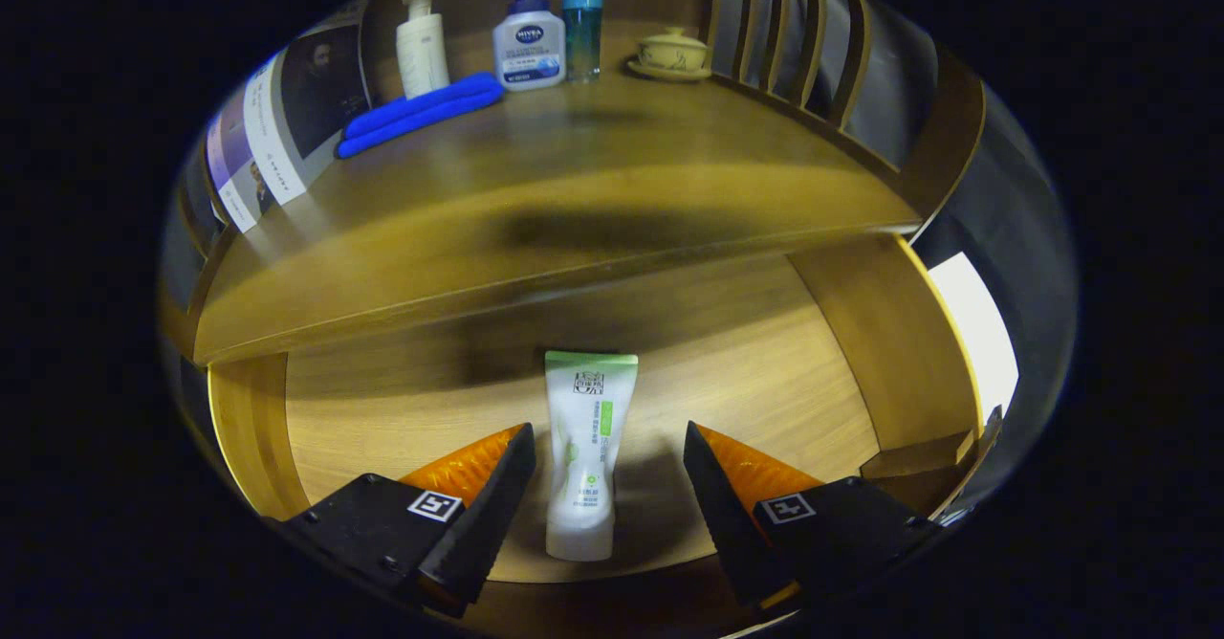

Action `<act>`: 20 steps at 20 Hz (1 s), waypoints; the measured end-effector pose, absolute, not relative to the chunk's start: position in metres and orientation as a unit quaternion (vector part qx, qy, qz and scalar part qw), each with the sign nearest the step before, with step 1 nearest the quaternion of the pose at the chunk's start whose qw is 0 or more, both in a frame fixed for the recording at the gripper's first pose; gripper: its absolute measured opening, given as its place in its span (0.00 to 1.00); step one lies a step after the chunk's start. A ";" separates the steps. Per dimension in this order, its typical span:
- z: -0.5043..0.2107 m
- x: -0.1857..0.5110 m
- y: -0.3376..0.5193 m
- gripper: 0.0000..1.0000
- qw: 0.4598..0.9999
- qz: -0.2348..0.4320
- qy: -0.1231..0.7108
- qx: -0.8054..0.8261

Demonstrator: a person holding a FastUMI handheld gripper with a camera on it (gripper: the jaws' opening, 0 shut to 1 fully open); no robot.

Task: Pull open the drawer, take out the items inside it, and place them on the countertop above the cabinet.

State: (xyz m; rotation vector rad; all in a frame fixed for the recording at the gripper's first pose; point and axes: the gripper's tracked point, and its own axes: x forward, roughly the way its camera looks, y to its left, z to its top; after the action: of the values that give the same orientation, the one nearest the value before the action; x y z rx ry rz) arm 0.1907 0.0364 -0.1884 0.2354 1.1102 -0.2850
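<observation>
Tube (585,452) (in open drawer (402,409)) between 2 spread gripper (609,462) fingers, untouched

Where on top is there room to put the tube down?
The countertop is bare across its front and middle, nearer than the blue cloth. The back is crowded: cloth, bottles and lidded cup. The gripper is open, jaws either side of the tube in the drawer.

Tube (586,452) between jaws (seemingly untouched)
</observation>
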 end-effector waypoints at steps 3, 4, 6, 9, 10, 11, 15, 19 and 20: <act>-0.196 0.190 0.038 0.88 0.825 -0.131 0.535 0.126; -0.200 0.189 0.040 0.83 0.821 -0.128 0.541 0.133; -0.205 0.191 0.045 0.72 0.816 -0.119 0.546 0.145; -0.206 0.195 0.050 0.55 0.823 -0.109 0.535 0.154; -0.207 0.197 0.050 0.50 0.826 -0.110 0.530 0.157; -0.206 0.199 0.050 0.45 0.831 -0.107 0.523 0.158; -0.196 0.213 0.050 0.20 0.853 -0.102 0.476 0.187; -0.187 0.206 0.048 0.14 0.857 -0.116 0.466 0.185; -0.182 0.204 0.046 0.14 0.859 -0.122 0.461 0.188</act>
State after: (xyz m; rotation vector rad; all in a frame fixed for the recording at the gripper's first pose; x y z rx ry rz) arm 0.2041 0.0458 -0.1821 0.3945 0.9689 -0.2553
